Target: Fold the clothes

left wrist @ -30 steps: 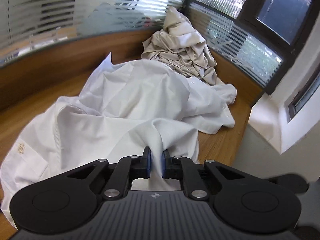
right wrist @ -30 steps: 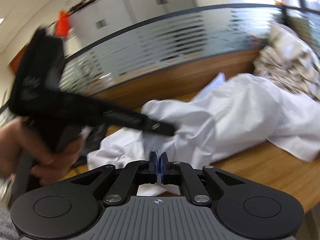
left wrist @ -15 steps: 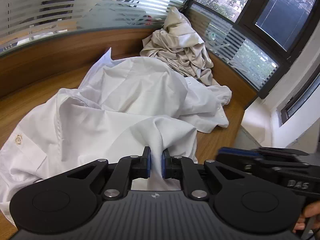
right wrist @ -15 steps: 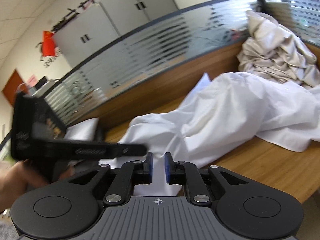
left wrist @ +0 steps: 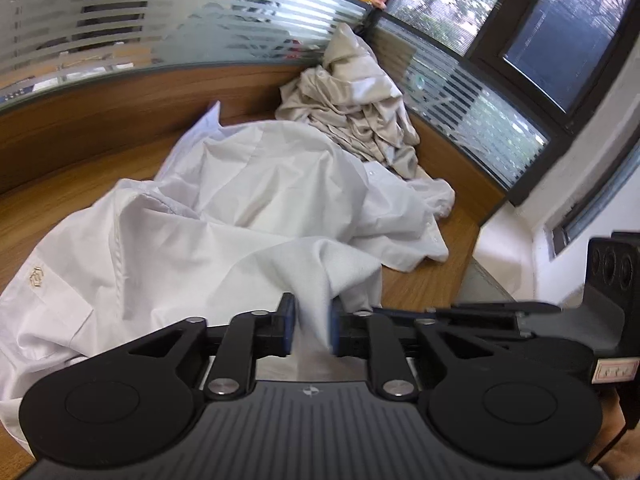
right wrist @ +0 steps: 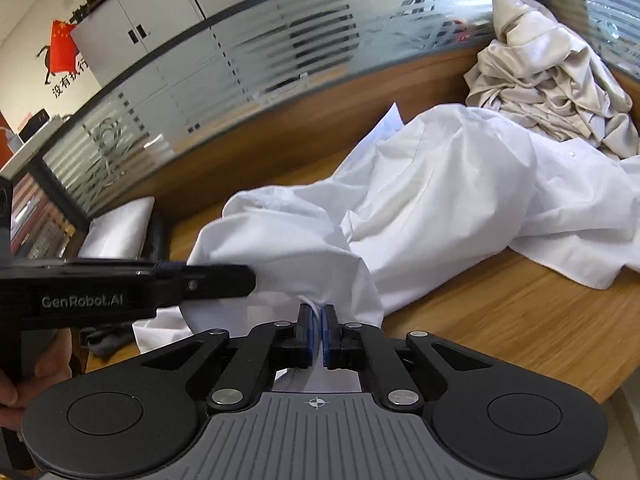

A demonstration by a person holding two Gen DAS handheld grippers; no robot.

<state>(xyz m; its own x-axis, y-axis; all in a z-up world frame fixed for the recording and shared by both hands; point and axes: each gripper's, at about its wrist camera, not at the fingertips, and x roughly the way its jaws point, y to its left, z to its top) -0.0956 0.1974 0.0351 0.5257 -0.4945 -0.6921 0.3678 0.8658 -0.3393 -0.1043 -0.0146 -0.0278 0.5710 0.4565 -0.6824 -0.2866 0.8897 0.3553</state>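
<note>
The white shirt (left wrist: 248,216) lies crumpled across the wooden counter (right wrist: 520,312), just in front of a beige heap of clothes (left wrist: 360,108) in the corner. The left tongs (left wrist: 311,330) have just been opening, a fold of shirt loose between the parted pads. The right tongs (right wrist: 317,330) have just closed, pinching the shirt's near edge.

I am in an office: my wooden desk (right wrist: 520,312) is edged by a frosted-stripe glass partition (right wrist: 248,56), with grey filing cabinets (right wrist: 160,8) and a slogan wall (right wrist: 68,68) behind it, and windows (left wrist: 560,32) at the corner.
</note>
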